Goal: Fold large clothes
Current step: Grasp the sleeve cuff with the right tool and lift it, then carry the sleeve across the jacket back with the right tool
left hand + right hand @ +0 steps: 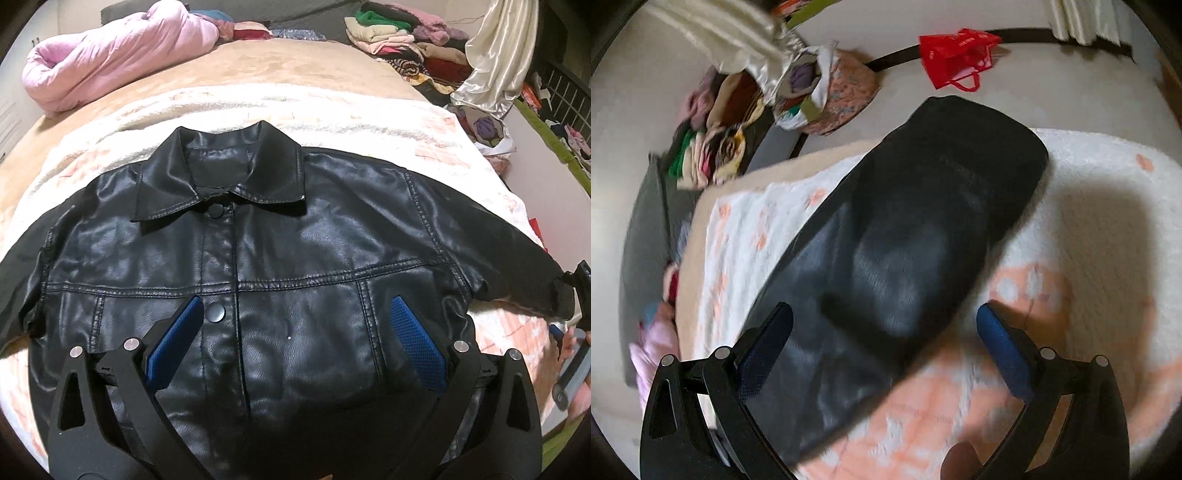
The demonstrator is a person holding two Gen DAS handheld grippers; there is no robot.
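A black leather jacket lies front up and buttoned on a white and pink blanket, collar away from me, sleeves spread to both sides. My left gripper is open above the jacket's lower front, its blue pads wide apart. My right gripper is open over the jacket's right sleeve, which lies flat on the blanket; this view is blurred. The right gripper also shows at the right edge of the left wrist view, by the sleeve cuff.
A pink duvet lies at the bed's far left. Stacks of folded clothes sit at the far right, beside a cream satin cloth. A red bag and a floral bag sit on the floor.
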